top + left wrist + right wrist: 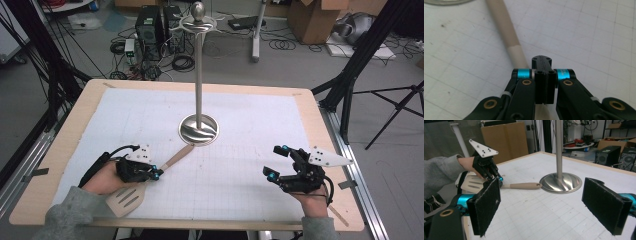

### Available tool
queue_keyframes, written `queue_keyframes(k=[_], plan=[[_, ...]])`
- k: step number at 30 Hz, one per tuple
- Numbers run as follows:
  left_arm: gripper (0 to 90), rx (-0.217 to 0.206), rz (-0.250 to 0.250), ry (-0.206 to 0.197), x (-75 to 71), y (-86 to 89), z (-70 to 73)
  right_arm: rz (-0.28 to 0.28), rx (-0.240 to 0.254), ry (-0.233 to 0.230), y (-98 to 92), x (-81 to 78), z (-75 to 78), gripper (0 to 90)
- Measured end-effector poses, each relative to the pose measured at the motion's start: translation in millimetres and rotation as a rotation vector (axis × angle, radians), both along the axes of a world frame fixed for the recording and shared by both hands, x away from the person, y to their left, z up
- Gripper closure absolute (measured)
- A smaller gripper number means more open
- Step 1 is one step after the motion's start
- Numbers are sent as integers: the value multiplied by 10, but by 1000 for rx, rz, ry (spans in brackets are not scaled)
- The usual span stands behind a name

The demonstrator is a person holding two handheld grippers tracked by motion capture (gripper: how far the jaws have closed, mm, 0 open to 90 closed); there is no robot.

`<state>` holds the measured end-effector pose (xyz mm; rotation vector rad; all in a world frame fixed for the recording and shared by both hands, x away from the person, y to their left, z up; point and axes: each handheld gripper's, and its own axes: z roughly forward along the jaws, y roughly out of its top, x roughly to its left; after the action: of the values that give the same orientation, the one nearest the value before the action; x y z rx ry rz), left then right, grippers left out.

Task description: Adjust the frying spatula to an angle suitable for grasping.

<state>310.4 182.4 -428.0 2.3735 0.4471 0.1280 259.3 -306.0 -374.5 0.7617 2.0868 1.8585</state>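
Left claw (544,75) jaws pressed together, seemingly clamping beige handle (506,32) over gridded mat (586,37)

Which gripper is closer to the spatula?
Left. The left gripper is shut on the spatula handle, while the right gripper hangs open across the table, well apart from it.

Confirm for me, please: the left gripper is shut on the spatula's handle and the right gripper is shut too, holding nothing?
Not quite. The right gripper is open, its jaws standing wide apart in the right gripper view. The rest holds: the left gripper is shut on the spatula at its handle, and the right holds nothing.
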Motion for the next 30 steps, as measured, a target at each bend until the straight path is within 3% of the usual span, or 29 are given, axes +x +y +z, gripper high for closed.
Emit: queue_keyframes(k=[6,17,21,30], plan=[[897,22,-9,-15,0,7,-4,-1,1,2,-6,-5,0,140],[898,13,-12,-21,15,81,15,-2,1,4,-20,-19,-6,140],[898,45,-31,-42,15,98,30,-4,2,-2,-27,-22,-11,140],[898,73,-25,-51,18,168,48,-6,-10,3,-21,-42,-8,140]])
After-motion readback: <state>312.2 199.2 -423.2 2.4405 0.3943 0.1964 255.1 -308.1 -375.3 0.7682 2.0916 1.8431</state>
